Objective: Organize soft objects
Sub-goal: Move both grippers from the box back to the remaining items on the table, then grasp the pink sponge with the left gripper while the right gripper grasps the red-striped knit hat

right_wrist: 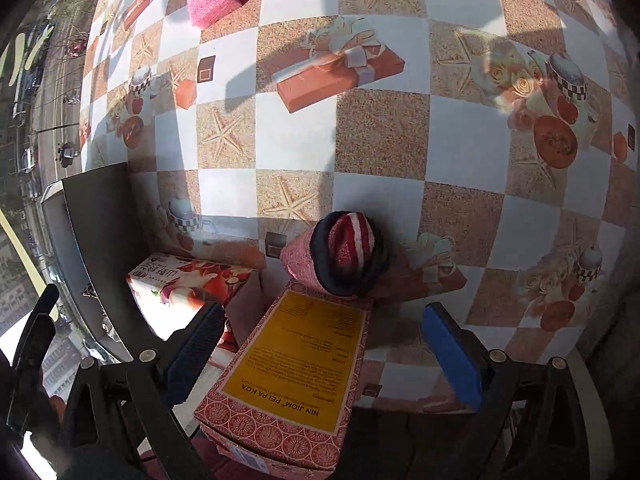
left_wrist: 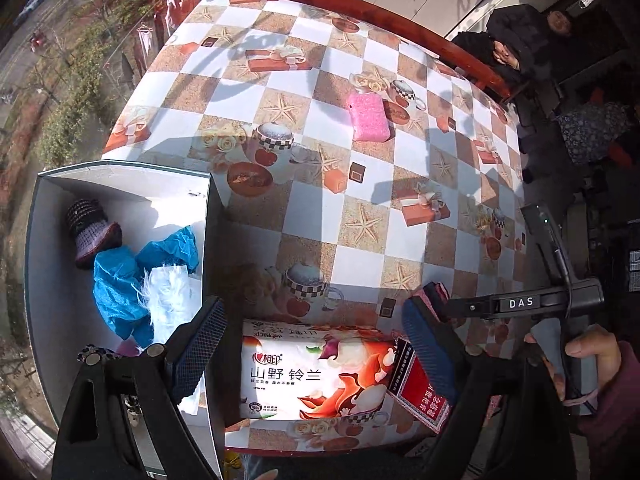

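My left gripper (left_wrist: 316, 344) points down with its jaws wide open over a floral tissue pack (left_wrist: 316, 372) at the table's near edge; the pads do not touch it. To its left stands an open white-lined box (left_wrist: 120, 184) holding a knitted bootie (left_wrist: 94, 228), blue cloth (left_wrist: 120, 280) and something white and fluffy (left_wrist: 168, 300). A pink sponge (left_wrist: 368, 116) lies farther out. My right gripper (right_wrist: 324, 354) is open above a red and yellow medicine carton (right_wrist: 296, 364). Just beyond the carton sits a rolled pink, navy and striped sock (right_wrist: 340, 256).
A checkered cloth with printed pictures covers the table (left_wrist: 280, 208). In the right wrist view the tissue pack (right_wrist: 188, 280) rests against the box's dark outer wall (right_wrist: 96, 240). A hand (left_wrist: 580, 360) grips the right tool. A person in dark clothes (left_wrist: 516, 40) sits beyond the far edge.
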The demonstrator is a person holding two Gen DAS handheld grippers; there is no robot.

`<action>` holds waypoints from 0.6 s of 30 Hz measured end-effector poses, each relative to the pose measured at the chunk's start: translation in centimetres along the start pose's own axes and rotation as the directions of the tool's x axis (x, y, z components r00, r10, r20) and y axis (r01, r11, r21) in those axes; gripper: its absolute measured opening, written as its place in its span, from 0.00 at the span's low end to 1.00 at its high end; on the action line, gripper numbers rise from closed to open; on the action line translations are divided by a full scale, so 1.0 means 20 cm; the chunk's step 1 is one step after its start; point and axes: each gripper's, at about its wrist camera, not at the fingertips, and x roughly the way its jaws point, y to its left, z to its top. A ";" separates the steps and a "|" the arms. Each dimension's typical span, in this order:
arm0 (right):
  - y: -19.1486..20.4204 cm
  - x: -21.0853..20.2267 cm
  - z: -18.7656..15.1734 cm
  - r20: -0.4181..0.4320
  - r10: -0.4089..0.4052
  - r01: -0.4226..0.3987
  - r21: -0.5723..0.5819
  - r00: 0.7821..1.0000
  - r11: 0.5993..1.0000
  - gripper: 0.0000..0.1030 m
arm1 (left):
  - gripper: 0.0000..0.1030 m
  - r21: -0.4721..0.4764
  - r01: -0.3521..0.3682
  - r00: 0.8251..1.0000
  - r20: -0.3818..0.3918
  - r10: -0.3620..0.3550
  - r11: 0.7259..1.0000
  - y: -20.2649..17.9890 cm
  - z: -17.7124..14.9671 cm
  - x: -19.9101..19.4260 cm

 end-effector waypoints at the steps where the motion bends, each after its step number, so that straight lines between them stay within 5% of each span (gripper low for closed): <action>1: -0.01 0.04 0.03 -0.017 0.000 0.000 -0.003 1.000 1.000 0.97 | 0.88 0.004 -0.010 1.000 -0.004 0.010 1.000 -0.03 0.04 0.03; 9: 0.04 0.31 0.15 -0.189 0.002 -0.026 -0.123 0.982 0.992 0.97 | 0.88 0.006 -0.086 0.994 -0.069 0.086 0.996 -0.19 0.39 0.37; 13: 0.07 0.32 0.13 -0.179 -0.041 0.008 -0.177 0.983 0.984 0.92 | 0.88 -0.010 -0.095 0.992 -0.090 0.094 0.995 -0.26 0.57 0.52; 14: 0.08 0.31 0.11 -0.163 -0.075 0.042 -0.198 0.984 0.979 0.80 | 0.88 -0.010 -0.105 0.991 -0.085 0.104 0.994 -0.29 0.62 0.55; 15: 0.09 0.30 0.09 -0.144 -0.117 0.083 -0.224 0.983 0.971 0.54 | 0.88 -0.013 -0.107 0.991 -0.080 0.106 0.994 -0.31 0.66 0.57; 16: 0.10 0.30 0.08 -0.138 -0.123 0.087 -0.241 0.983 0.967 0.40 | 0.88 -0.020 -0.110 0.991 -0.078 0.108 0.994 -0.33 0.71 0.60; 17: 0.09 0.30 0.06 -0.136 -0.109 0.074 -0.237 0.985 0.969 0.27 | 0.88 -0.028 -0.115 0.991 -0.079 0.112 0.993 -0.35 0.75 0.64; 18: 0.08 0.28 0.05 -0.121 -0.084 0.055 -0.222 0.989 0.974 0.27 | 0.88 -0.034 -0.121 0.990 -0.079 0.118 0.992 -0.37 0.78 0.67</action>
